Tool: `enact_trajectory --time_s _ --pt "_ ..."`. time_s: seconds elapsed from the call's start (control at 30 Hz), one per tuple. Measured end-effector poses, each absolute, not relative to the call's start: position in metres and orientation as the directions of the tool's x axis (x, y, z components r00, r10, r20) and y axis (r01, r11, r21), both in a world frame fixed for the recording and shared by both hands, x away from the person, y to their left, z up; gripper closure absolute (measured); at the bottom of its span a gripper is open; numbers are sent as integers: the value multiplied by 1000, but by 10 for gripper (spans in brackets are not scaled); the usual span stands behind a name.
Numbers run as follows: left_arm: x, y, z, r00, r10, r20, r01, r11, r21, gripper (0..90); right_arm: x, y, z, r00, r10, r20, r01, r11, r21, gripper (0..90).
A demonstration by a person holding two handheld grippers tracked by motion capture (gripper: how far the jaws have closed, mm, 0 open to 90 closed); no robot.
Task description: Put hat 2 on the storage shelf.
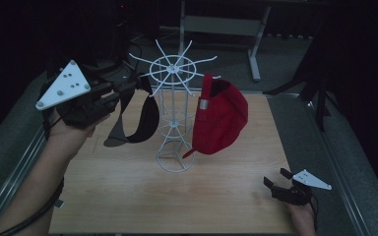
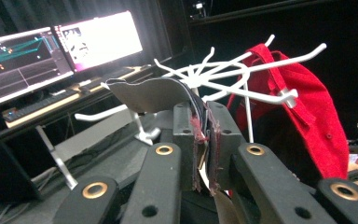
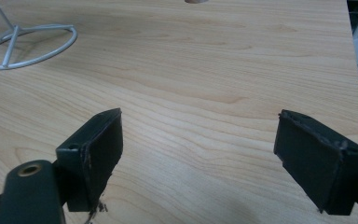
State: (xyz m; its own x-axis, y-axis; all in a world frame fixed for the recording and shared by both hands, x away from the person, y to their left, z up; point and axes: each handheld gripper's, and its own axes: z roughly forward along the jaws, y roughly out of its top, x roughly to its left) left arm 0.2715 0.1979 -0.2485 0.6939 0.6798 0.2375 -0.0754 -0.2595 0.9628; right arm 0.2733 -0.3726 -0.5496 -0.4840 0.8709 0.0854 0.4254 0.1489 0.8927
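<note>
Hanging the black cap (image 1: 137, 115) on the white rack (image 1: 173, 114) looks to be the step in hand, and doing it well probably means carrying the cap's band up over one of the upturned hook tips at the rack's top wheel, then lowering it until the wire takes the weight before the jaws let go. The left gripper (image 1: 130, 87) is clamped tight on a thin edge of the cap, as the left gripper view shows, with the fabric (image 2: 168, 93) pinched between the pads and curving up just short of the hooks (image 2: 223, 70). A slow approach should keep the light rack from tipping or turning, since its ring base merely stands on the table (image 1: 226, 196). The cap is dark, soft and floppy; it hangs in the air left of the rack, near the top wheel, with its brim drooping down toward the table. A red cap (image 1: 220, 118) already hangs on the rack's right side, so a free left hook seems the better choice. The right gripper (image 1: 277, 184) rests low at the table's near right corner, its jaws wide apart with nothing between them.
</note>
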Motion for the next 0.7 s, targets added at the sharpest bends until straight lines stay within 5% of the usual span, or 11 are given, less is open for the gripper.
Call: enact_trajectory --time_s 0.53,0.7 --pt "265 204 -277 692 687 221 -56 -254 966 788 273 -372 -550 -485 870 85 425 149 893 153" --pt "261 207 -281 699 684 206 -56 -235 970 673 273 -372 -550 -485 870 85 425 150 893 153"
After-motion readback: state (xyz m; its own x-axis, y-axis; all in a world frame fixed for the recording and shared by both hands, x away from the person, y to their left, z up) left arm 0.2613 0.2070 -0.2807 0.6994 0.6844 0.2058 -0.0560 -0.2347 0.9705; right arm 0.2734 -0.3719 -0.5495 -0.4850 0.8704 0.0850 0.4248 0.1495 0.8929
